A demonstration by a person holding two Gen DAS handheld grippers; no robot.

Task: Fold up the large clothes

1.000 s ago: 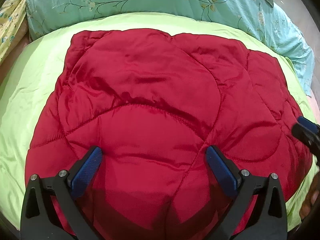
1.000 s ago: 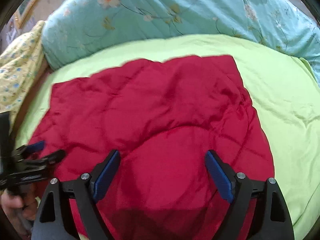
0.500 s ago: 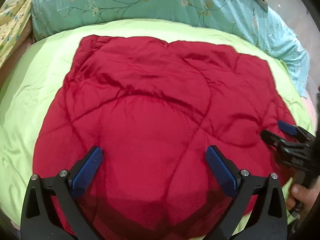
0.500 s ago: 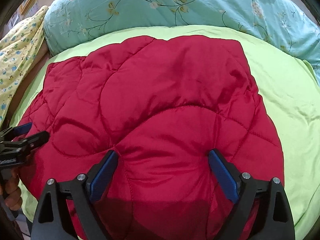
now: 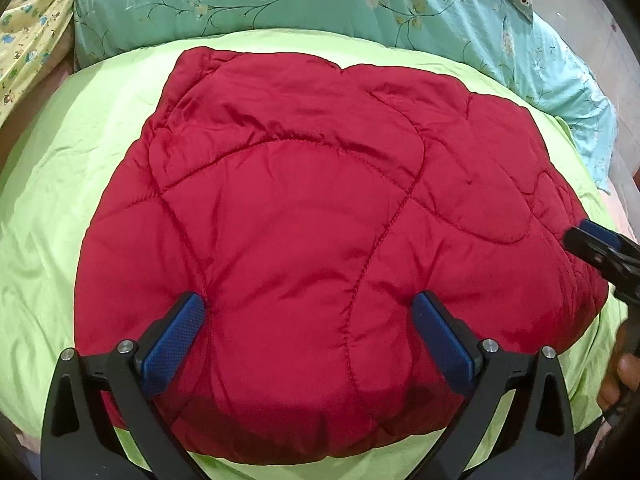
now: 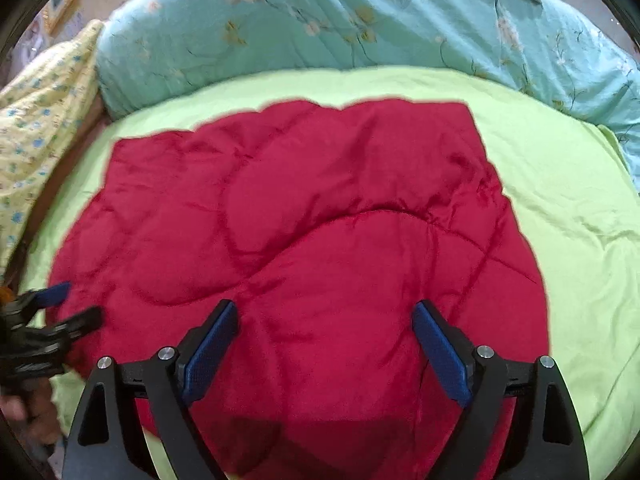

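**Ana:** Left wrist view first — the left gripper point(image 5: 308, 316) has its blue pads spread wide with nothing between them, hovering over the near part of the red quilted jacket point(image 5: 320, 208). At the right edge you can see the right gripper point(image 5: 600, 248) by the jacket's side.

**Ben:** And the right gripper's own camera shows the same: wide apart, empty, over the jacket's near half. Where does the garment lie?

**Ana:** Spread flat, already folded into a rough block I think, in the middle of the lime-green bedsheet point(image 5: 60, 200), with the teal floral duvet point(image 5: 320, 0) bunched beyond it and a yellow printed cloth point(image 6: 36, 128) off to the left.

**Ben:** Risks?

**Ana:** That shell looks slick and puffy — a pinch may catch only the top layer, so the layers slide apart when lifted. Grabbing too deep could snag the sheet too. And uneven grips would skew the fold.
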